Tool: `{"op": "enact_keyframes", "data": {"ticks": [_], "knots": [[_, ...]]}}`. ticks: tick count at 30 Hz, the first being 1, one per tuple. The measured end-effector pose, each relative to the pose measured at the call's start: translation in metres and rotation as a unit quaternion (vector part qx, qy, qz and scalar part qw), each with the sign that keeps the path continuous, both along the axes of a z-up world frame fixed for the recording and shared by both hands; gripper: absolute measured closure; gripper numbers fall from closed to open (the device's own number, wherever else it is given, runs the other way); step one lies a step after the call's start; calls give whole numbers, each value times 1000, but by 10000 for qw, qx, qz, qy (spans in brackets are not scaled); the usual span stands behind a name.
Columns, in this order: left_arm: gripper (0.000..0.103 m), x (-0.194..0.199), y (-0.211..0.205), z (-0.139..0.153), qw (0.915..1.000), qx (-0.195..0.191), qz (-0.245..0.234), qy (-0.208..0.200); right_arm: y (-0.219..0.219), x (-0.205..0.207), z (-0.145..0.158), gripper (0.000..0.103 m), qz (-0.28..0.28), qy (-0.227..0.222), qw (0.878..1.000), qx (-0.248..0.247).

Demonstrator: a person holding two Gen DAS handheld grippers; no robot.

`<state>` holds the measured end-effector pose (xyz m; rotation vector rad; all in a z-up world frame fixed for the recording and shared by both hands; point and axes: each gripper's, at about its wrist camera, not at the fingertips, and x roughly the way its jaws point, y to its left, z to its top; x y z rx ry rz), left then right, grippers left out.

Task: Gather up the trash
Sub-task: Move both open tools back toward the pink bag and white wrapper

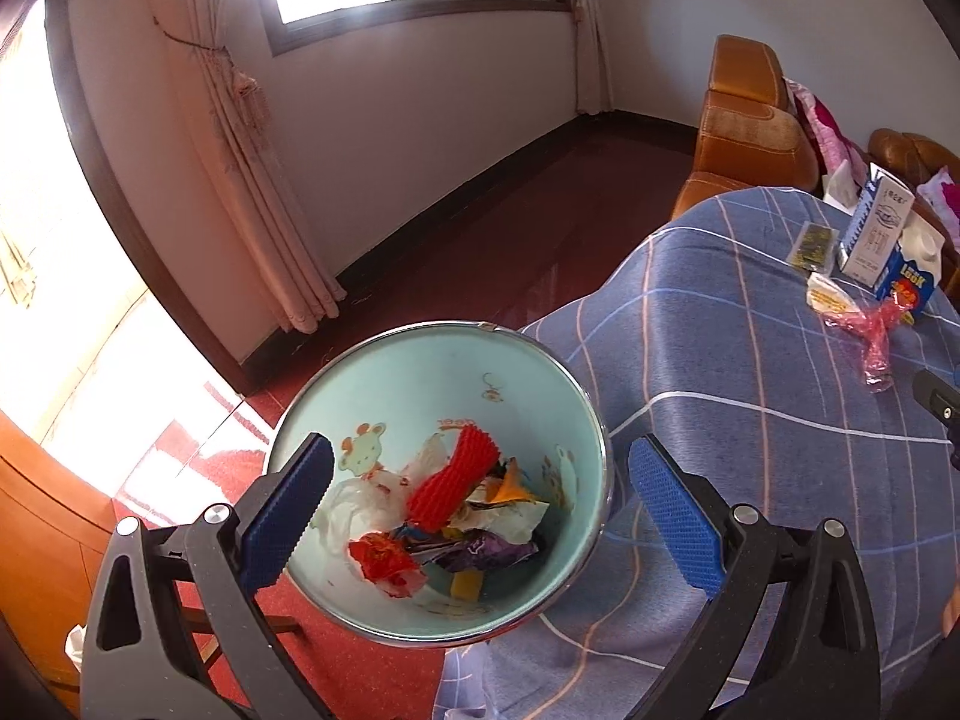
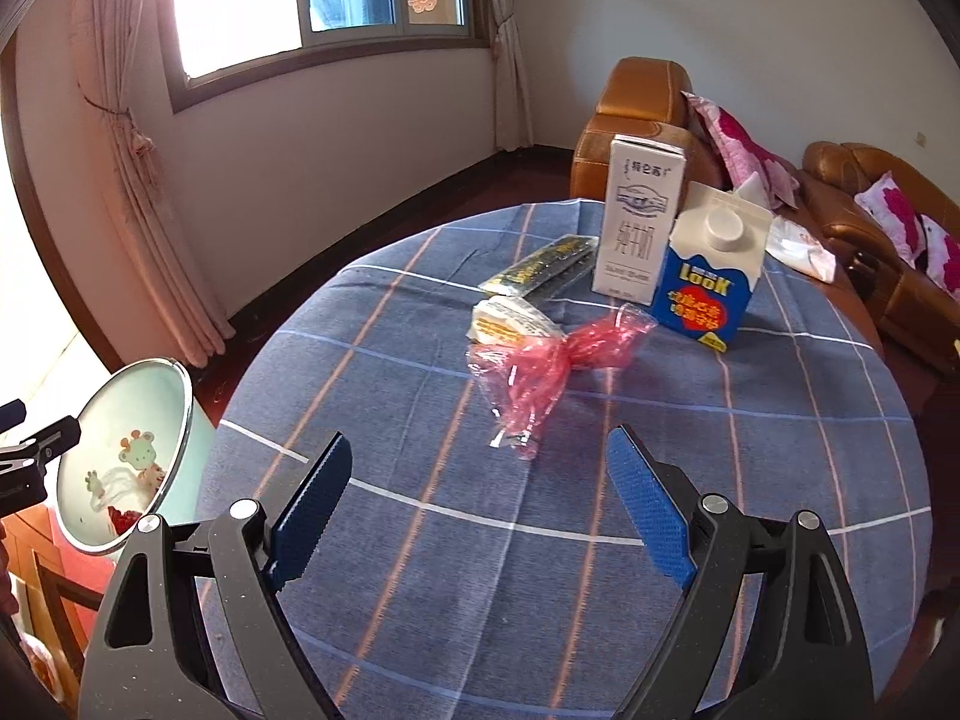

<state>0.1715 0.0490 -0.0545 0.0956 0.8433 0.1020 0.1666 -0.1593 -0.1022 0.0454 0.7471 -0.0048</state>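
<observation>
The right hand-held gripper (image 2: 479, 498) is held with its jaws spread wide and nothing between them, above the blue checked cloth of the round worktop (image 2: 780, 480). Just ahead of its fingertips a crumpled pink plastic wrapper (image 2: 558, 360) is seen lying on the cloth, apart from the pads. Behind it a white-and-yellow packet (image 2: 510, 321) and a flat dark sachet (image 2: 540, 267) are laid, and farther back a tall white milk carton (image 2: 639, 222) stands upright, just beside a blue carton (image 2: 711, 276) with a white cap.

The left hand-held gripper (image 1: 480, 474) is likewise open and empty, and is poised over the mouth of a pale green bin (image 1: 432, 372) with a metal rim, set beside the worktop's edge. Inside the bin a red ribbed piece (image 1: 456, 480), clear film, and what appear to be purple, orange and red wrappers are heaped.
</observation>
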Motion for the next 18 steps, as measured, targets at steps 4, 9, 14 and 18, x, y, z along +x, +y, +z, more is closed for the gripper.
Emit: {"op": "enact_keyframes", "data": {"ticks": [4, 9, 14, 18], "knots": [[6, -2, -18, 4, 9996, -42, -251, -90, -15, -8, -1, 17, -199, 17, 9998, -75], [6, -4, -37, 1, 9985, -58, -534, -80, -32, -21, -5, 17, -428, 77, 9989, -180], [7, -4, -57, -9, 9966, -18, -826, 22, -53, -29, -12, 18, -642, 161, 9974, -300], [8, 1, -71, -17, 9952, -19, -977, 109, -73, -29, -15, 18, -834, 230, 9960, -237]]}}
